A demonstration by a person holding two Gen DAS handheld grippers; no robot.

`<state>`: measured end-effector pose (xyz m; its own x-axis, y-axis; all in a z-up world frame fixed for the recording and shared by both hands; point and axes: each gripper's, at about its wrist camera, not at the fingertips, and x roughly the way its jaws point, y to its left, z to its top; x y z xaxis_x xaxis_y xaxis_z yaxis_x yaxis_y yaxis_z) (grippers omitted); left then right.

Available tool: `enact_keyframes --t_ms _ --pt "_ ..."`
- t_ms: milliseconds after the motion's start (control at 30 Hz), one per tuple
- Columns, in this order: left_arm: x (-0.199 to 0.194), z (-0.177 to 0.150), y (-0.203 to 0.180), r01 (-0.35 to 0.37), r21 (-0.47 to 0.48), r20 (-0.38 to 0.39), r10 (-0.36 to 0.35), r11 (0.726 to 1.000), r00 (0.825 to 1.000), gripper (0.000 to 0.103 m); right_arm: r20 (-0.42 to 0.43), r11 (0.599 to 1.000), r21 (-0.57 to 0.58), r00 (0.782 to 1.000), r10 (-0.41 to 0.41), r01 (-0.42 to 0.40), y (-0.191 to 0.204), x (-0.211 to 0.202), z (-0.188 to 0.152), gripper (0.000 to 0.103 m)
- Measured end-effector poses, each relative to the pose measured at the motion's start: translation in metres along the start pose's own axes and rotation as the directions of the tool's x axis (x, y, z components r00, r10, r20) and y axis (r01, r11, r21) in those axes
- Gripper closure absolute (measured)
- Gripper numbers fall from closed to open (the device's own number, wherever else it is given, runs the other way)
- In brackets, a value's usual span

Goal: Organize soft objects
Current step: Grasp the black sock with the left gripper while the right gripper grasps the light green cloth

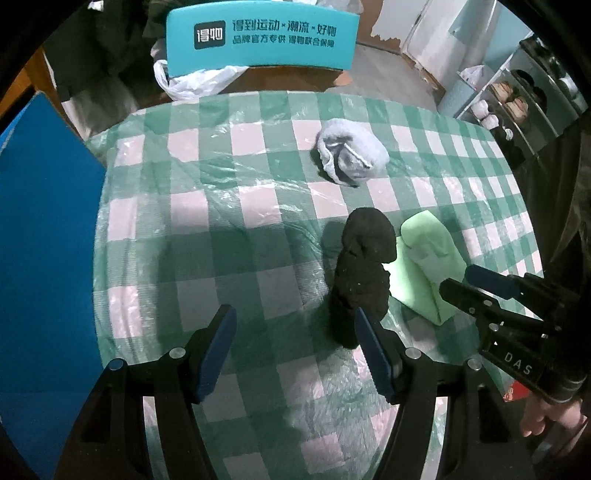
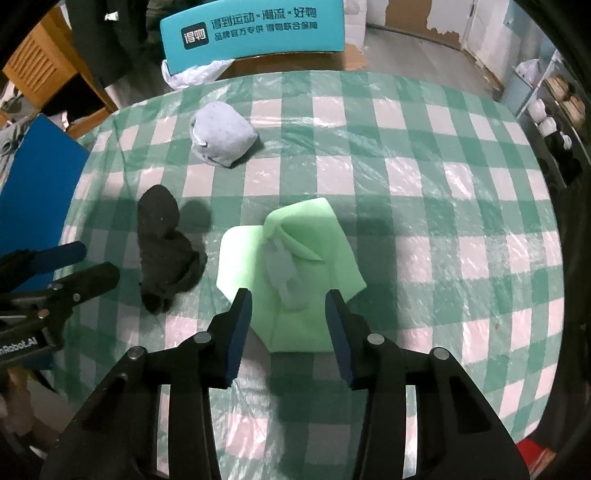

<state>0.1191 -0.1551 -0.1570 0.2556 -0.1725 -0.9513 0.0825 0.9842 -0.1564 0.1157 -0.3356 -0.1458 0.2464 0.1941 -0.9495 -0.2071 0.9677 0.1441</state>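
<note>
both cameras look down and forward over the near edge of the checked tablecloth (image 1: 258, 229), toward the far edge and the teal box (image 1: 262, 35) beyond it. the left wrist view sits further left, close above the black sock (image 1: 364, 273); the right wrist view hangs close over the green cloth (image 2: 295, 258). both share the sock, green cloth, grey bundle (image 2: 221, 134) and box.

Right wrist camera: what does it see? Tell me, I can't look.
The open right gripper hangs over a folded green cloth on a green checked tablecloth. A black sock lies to its left, a grey bundle farther back.
</note>
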Motion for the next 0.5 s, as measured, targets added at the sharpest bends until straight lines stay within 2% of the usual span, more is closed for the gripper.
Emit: enact_keyframes --t_ms 333,467,500 --pt "0.014 0.002 0.005 0.014 -0.024 -0.037 -0.015 1.0 0.999 0.035 -0.019 0.999 -0.041 1.0 0.004 -0.004 0.009 0.028 0.01 0.06" --pt "0.016 0.003 0.006 0.013 -0.023 -0.042 -0.014 1.0 0.999 0.031 -0.018 0.997 -0.072 0.999 -0.03 0.029 0.014 0.035 0.014 0.065" --pt "0.017 0.004 0.006 0.013 -0.024 -0.041 -0.014 1.0 0.999 0.03 -0.015 0.996 -0.082 0.999 -0.04 0.038 0.016 0.035 0.015 0.068"
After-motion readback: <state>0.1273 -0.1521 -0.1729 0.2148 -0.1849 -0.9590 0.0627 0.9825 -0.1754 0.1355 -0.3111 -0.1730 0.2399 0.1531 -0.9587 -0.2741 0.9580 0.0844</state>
